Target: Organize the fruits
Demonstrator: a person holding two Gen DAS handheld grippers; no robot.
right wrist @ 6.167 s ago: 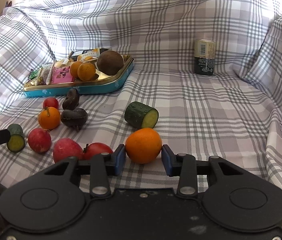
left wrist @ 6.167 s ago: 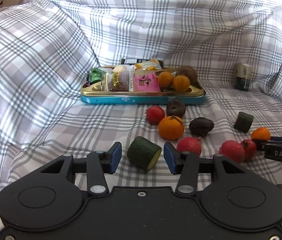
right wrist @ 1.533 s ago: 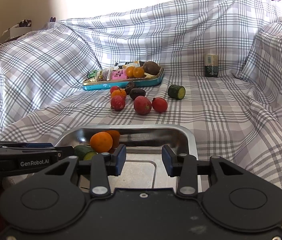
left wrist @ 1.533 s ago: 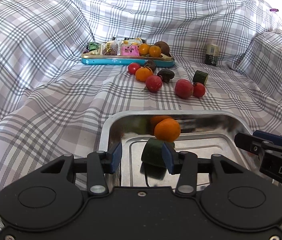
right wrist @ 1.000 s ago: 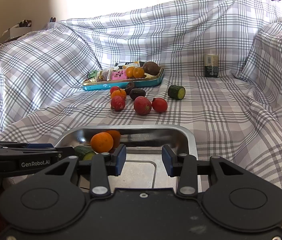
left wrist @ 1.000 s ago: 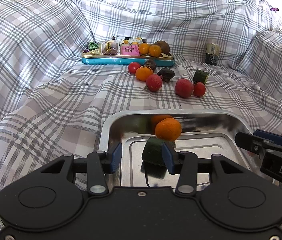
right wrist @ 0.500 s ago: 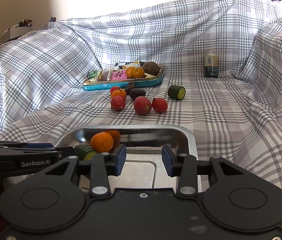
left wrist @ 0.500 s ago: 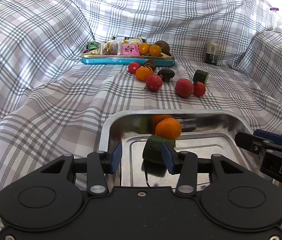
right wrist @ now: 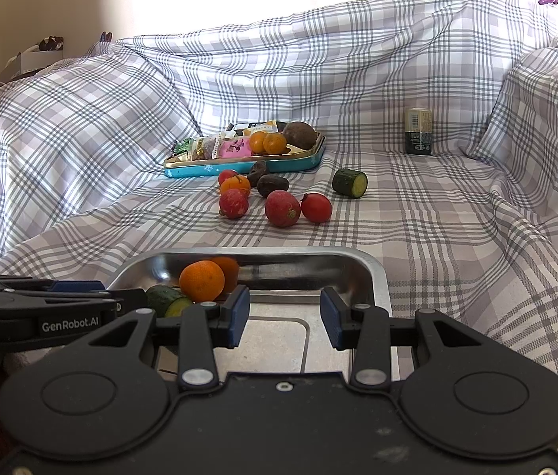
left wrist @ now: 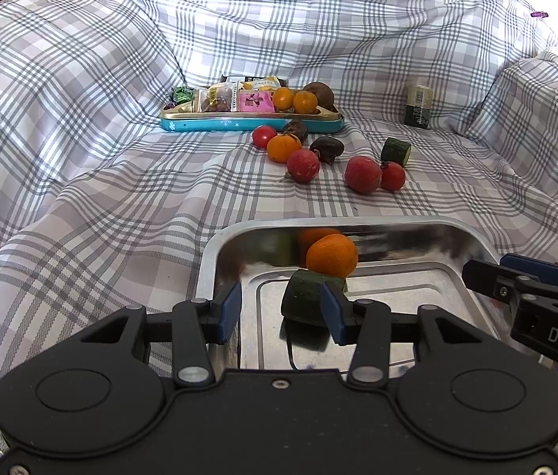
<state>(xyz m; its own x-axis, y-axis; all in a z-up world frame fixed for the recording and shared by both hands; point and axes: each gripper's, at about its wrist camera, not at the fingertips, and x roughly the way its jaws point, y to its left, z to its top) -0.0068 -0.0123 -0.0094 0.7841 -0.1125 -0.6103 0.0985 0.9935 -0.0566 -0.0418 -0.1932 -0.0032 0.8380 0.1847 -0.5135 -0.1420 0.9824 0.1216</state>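
A steel tray (left wrist: 207,261) (right wrist: 378,277) lies on the checked cloth close in front. In it sit an orange (left wrist: 331,255) (right wrist: 201,280) and a cucumber piece (left wrist: 302,303) (right wrist: 170,301). My left gripper (left wrist: 280,310) is open over the tray, its right finger beside the cucumber piece, which rests on the tray floor. My right gripper (right wrist: 284,318) is open and empty over the tray's right half. Further back on the cloth lie red fruits (left wrist: 362,174) (right wrist: 282,208), an orange (left wrist: 282,147), dark fruits (left wrist: 327,145) and another cucumber piece (left wrist: 395,151) (right wrist: 350,183).
A teal tin tray (left wrist: 251,122) (right wrist: 239,166) with snack packets, two oranges and a brown fruit stands at the back. A dark jar (left wrist: 418,105) (right wrist: 418,130) stands at the back right. The cloth rises in folds on the left, back and right.
Since 6 seconds ago both grippers carried the cucumber piece and the orange from the cloth to the steel tray and let go. In the last second the cucumber piece settled slightly.
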